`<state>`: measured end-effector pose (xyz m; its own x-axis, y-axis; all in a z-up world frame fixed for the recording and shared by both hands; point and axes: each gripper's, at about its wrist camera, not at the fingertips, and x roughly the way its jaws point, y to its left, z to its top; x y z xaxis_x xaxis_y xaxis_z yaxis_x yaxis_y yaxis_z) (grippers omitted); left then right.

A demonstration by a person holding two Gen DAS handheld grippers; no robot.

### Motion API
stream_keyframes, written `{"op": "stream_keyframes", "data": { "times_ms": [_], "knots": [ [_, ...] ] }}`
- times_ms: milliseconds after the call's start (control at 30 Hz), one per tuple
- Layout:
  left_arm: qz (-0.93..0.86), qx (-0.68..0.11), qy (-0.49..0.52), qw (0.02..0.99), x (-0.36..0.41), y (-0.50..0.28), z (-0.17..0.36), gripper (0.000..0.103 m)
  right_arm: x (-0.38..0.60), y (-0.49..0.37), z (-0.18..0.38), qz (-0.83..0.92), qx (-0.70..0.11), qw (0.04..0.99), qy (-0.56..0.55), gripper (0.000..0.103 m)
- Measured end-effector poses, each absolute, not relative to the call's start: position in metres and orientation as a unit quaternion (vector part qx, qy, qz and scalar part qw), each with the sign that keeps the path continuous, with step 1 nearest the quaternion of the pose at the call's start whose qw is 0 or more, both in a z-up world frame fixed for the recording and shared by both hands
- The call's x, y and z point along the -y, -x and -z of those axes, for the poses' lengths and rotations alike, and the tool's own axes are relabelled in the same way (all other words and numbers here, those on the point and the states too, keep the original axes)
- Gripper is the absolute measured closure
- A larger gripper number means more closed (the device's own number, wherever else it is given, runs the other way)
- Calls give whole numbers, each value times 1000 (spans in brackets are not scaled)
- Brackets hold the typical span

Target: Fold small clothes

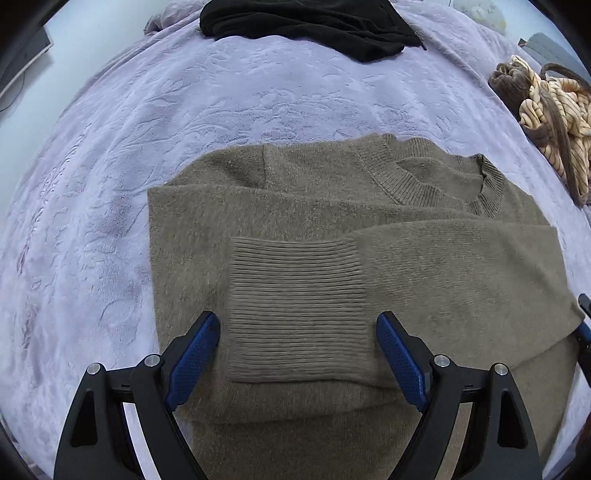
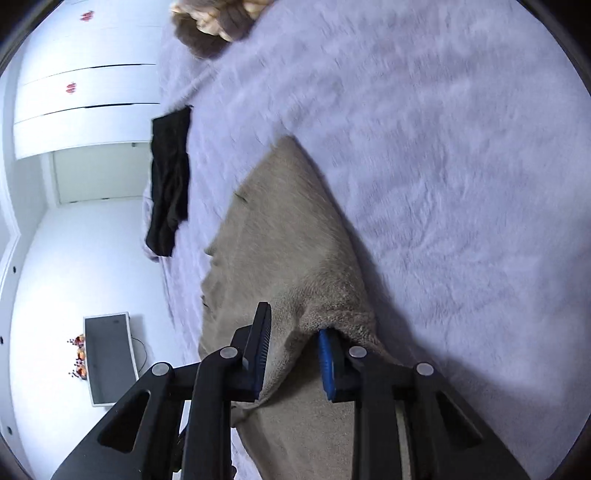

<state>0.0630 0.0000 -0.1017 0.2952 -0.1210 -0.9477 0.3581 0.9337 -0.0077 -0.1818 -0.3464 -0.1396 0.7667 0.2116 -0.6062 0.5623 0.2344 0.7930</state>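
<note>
An olive-brown knit sweater (image 1: 314, 206) lies flat on the lilac blanket (image 1: 147, 122), neck at the far side, both sleeves folded across the body. The ribbed cuff (image 1: 295, 306) of the top sleeve lies between the fingers of my left gripper (image 1: 297, 328), which is open and just above it. In the right wrist view my right gripper (image 2: 295, 354) is open at the sweater's edge (image 2: 291, 236). Its right finger (image 2: 327, 365) sits under a lifted fold of the fabric, its left finger above the cloth.
A black garment (image 1: 306, 22) lies at the far edge of the bed, also in the right wrist view (image 2: 170, 181). A striped tan and brown garment (image 1: 550, 122) is bunched at the right. A white wardrobe (image 2: 85, 92) and a small monitor (image 2: 109, 358) stand beyond the bed.
</note>
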Motion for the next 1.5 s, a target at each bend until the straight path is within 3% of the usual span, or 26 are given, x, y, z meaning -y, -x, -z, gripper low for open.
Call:
{"op": "stream_keyframes", "data": {
  "times_ms": [133, 233, 367, 433, 667, 867, 1067, 1267, 1500],
  "knots": [
    [144, -577, -123, 795, -4, -52, 112, 16, 362, 193, 140, 140, -355, 734, -562, 78],
    [145, -571, -127, 798, -6, -50, 112, 15, 374, 197, 166, 128, -364, 707, -592, 77],
    [145, -576, -122, 795, -15, -49, 109, 15, 365, 196, 151, 117, -377, 722, -568, 55],
    [143, -579, -115, 794, -27, -50, 105, 15, 360, 198, 145, 121, -389, 725, -555, 53],
    [123, -599, -79, 787, -77, -48, 94, 15, 337, 225, 129, 154, -430, 726, -514, 53],
    [130, -587, -61, 797, -76, -53, 82, 15, 344, 207, 87, 170, -406, 781, -443, 55],
    [149, -591, -76, 789, -48, -45, 88, 15, 337, 165, 126, 169, -491, 756, -400, 58],
    [131, -610, -74, 778, -76, -34, 96, 15, 308, 188, 130, 159, -512, 749, -389, 58],
    [155, -641, 48, 750, -132, -57, 106, 15, 276, 198, 118, 127, -523, 751, -383, 55]
  ]
}}
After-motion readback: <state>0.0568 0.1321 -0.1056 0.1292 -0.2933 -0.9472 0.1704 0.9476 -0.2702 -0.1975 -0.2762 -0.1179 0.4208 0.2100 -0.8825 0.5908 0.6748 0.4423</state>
